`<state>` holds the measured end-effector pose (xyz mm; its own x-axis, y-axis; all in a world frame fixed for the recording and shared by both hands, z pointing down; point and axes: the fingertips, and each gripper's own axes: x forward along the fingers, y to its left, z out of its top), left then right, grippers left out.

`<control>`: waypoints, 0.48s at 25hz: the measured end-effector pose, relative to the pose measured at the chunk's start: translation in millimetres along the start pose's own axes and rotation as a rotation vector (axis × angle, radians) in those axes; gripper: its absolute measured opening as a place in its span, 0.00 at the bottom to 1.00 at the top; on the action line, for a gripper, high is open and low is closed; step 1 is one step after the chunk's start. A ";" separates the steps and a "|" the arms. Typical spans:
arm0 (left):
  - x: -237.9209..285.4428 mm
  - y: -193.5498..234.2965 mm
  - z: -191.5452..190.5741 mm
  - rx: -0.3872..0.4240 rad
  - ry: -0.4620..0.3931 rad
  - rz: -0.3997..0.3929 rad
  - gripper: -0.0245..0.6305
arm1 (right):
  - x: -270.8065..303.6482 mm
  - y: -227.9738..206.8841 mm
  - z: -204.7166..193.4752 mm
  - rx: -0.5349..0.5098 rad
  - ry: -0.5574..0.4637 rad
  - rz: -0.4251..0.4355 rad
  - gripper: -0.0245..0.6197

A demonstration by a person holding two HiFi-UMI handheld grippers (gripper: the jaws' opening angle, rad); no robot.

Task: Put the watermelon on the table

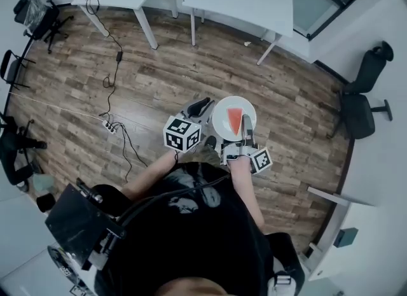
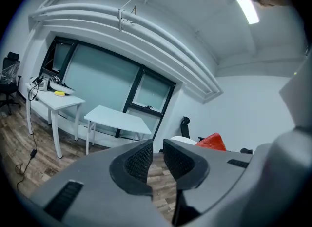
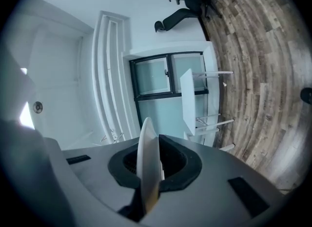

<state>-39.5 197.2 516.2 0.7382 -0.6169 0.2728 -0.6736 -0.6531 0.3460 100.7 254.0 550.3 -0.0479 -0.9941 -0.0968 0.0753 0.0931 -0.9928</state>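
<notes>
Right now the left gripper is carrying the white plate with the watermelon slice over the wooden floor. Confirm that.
Not the left. The right gripper is shut on the rim of the white plate, as the right gripper view shows; the left gripper is empty. The rest holds: the watermelon slice lies on the plate, over the wooden floor.

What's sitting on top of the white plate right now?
One red watermelon slice lies on the plate. The right gripper is clamped on the plate's near rim and covers that edge, so anything on that bit is hidden.
</notes>
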 end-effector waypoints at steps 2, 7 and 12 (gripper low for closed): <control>34.5 2.3 18.7 0.008 -0.018 0.004 0.15 | 27.4 5.8 23.8 -0.023 0.017 0.023 0.08; 97.3 29.3 31.7 -0.031 0.013 0.032 0.15 | 89.3 -13.5 64.7 0.009 0.024 -0.026 0.08; 178.6 98.7 54.9 -0.067 0.042 0.058 0.15 | 189.9 -45.4 86.5 0.028 0.033 -0.064 0.08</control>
<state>23.9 -1.6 549.8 0.6999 -0.6329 0.3310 -0.7123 -0.5850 0.3878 174.3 56.2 583.0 -0.0866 -0.9956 -0.0363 0.0985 0.0277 -0.9948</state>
